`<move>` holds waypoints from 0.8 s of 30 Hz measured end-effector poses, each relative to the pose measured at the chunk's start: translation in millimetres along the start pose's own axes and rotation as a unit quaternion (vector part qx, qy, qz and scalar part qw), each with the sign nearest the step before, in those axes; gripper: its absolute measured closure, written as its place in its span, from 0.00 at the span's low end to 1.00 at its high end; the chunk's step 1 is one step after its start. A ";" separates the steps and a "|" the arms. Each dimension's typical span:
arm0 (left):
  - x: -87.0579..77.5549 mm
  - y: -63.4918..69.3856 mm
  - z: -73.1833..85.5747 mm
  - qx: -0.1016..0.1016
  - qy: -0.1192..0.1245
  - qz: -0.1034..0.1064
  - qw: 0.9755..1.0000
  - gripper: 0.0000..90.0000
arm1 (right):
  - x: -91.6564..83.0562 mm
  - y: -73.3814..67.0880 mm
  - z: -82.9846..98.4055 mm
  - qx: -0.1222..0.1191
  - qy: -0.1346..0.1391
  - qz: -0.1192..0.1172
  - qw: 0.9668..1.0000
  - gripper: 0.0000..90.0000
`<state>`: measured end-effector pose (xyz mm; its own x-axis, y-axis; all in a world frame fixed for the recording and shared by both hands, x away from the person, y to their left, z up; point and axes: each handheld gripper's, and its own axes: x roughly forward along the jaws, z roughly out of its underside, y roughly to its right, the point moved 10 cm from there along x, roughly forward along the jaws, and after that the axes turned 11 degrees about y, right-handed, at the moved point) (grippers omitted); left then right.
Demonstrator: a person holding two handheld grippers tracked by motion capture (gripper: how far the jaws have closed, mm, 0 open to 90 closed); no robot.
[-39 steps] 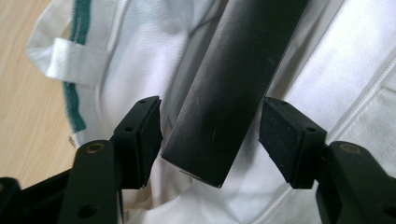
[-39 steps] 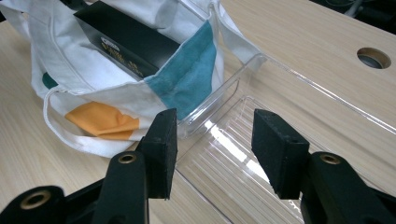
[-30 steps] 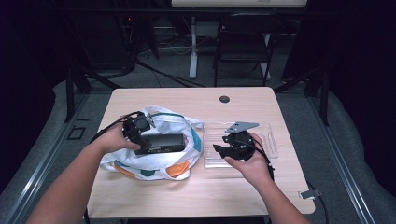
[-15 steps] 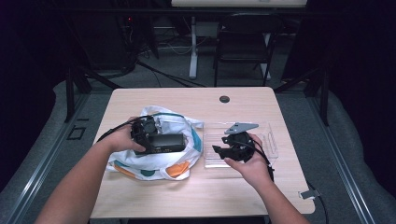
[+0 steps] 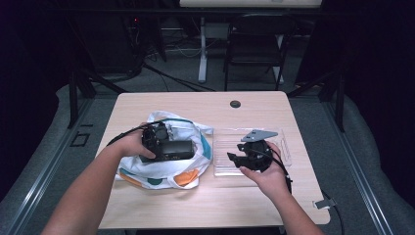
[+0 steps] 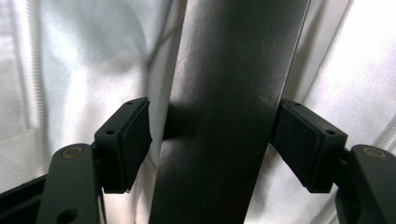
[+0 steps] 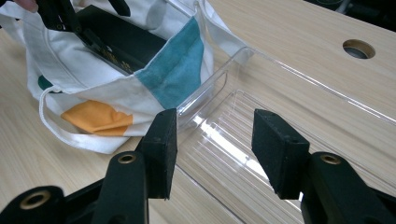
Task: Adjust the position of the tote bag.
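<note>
A white cloth bag with teal and orange patches lies at the table's left. A long black box lies in its open mouth. My left gripper reaches into the bag at the box's left end. In the left gripper view its jaws straddle the box: the right pad meets the box's edge, while a strip of cloth shows between the left pad and the box. My right gripper hovers open and empty over a clear plastic tray, right of the bag.
The tray's near wall stands against the bag's teal side. A round cable hole sits near the table's far edge. A dark chair stands beyond the table. Bare wood runs along the front edge.
My left hand has moved right and down, deeper into the bag's mouth at the box's end. The right hand and the tray have stayed put.
</note>
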<state>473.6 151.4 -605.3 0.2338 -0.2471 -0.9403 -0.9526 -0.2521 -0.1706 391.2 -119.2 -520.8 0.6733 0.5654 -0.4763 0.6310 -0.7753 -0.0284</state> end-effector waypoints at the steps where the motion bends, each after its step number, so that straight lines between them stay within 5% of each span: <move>1: 0.9 0.1 1.0 -0.003 -0.002 0.001 1.000 0.33 | -0.8 0.7 0.6 0.002 0.000 0.002 1.000 0.56; 24: 12.2 -2.7 7.0 -0.014 0.013 0.022 1.000 0.36 | -0.5 2.3 5.0 0.005 -0.005 0.003 1.000 0.56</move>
<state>477.6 155.6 -618.4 0.1979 -0.2818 -0.9388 -0.9561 -0.2667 -0.1214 390.4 -122.7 -525.0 0.6729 0.5588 -0.4847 0.6234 -0.7811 -0.0351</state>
